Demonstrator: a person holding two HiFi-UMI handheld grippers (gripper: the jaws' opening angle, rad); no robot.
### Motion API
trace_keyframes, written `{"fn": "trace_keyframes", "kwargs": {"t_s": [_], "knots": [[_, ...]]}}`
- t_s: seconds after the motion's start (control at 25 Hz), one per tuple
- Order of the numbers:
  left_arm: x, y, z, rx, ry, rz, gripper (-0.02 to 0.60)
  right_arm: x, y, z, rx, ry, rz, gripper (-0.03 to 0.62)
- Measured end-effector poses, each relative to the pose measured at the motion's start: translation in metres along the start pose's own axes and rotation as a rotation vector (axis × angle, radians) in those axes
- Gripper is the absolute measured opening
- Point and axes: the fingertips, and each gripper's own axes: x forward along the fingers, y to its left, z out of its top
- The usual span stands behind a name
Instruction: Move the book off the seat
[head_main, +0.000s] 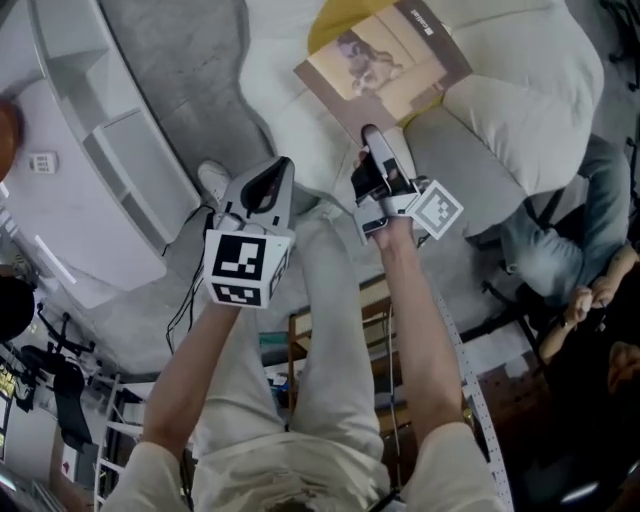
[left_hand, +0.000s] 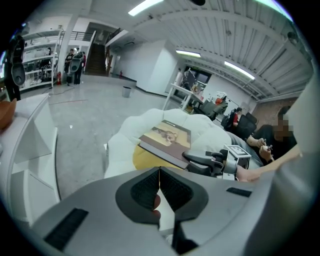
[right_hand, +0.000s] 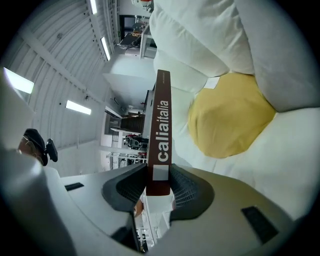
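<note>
A: Right gripper (right_hand: 160, 176): its 2 jaws press on the brown spine of the book (right_hand: 161, 125), with the low end of the spine between the pads.

B: In the head view the book lies out flat past the jaw tips. It is over the yellow cushion (head_main: 325, 25) and the edge of a white pillow (head_main: 520, 90) on the seat (head_main: 290, 110). We cannot tell whether its underside touches them.

A: Left gripper (head_main: 280, 168)?

B: The jaws are together with nothing between them. It hangs just left of the right gripper, apart from the book, near the seat's front edge.

A: Room to move, as we read it: bare grey floor (head_main: 180, 60) lies left of the seat, between it and the white shelf unit (head_main: 110, 150). On the right, a seated person (head_main: 560, 250) sits close against the seat.

B: What differs between views:
- **Right gripper view:** only this one shows the white lettering "calia italia" along the spine.
- **Head view:** this gives us the cover picture and the book's 4 edges, 1 corner of it hidden by the jaws.
- **Left gripper view:** we see the book side-on with the yellow cushion under its near edge. Beyond it is a wide hall floor that the head view lacks.
</note>
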Motion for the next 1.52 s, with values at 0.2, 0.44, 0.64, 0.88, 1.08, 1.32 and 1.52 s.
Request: {"fn": "trace_keyframes", "kwargs": {"t_s": [0.2,0.44,0.64,0.88,1.08,1.32,1.52], "knots": [[-0.013,-0.002,0.005,-0.029,-0.013,-0.005,0.011,0.004,0.017,-0.014,-0.009,0.063,0.017,0.146],[-0.033,0.038,0.011,-0.095,-0.057,0.066,0.011,0.036,0.04,-0.054,-0.037,0.189,0.031,0.146],[-0.054,0.06,0.014,-0.145,-0.107,0.109,0.011,0.054,0.058,-0.086,-0.061,0.289,0.044,0.146],[-0.093,0.094,0.006,-0.244,-0.151,0.201,0.011,0.078,0.077,-0.133,-0.1,0.43,0.045,0.145],[-0.124,0.122,-0.01,-0.291,-0.174,0.25,0.011,0.099,0.096,-0.184,-0.132,0.541,0.074,0.144],[-0.142,0.135,-0.033,-0.386,-0.178,0.299,0.011,0.109,0.109,-0.231,-0.181,0.67,0.104,0.144],[-0.163,0.16,-0.045,-0.422,-0.205,0.36,0.011,0.118,0.113,-0.269,-0.194,0.754,0.118,0.144]]}}
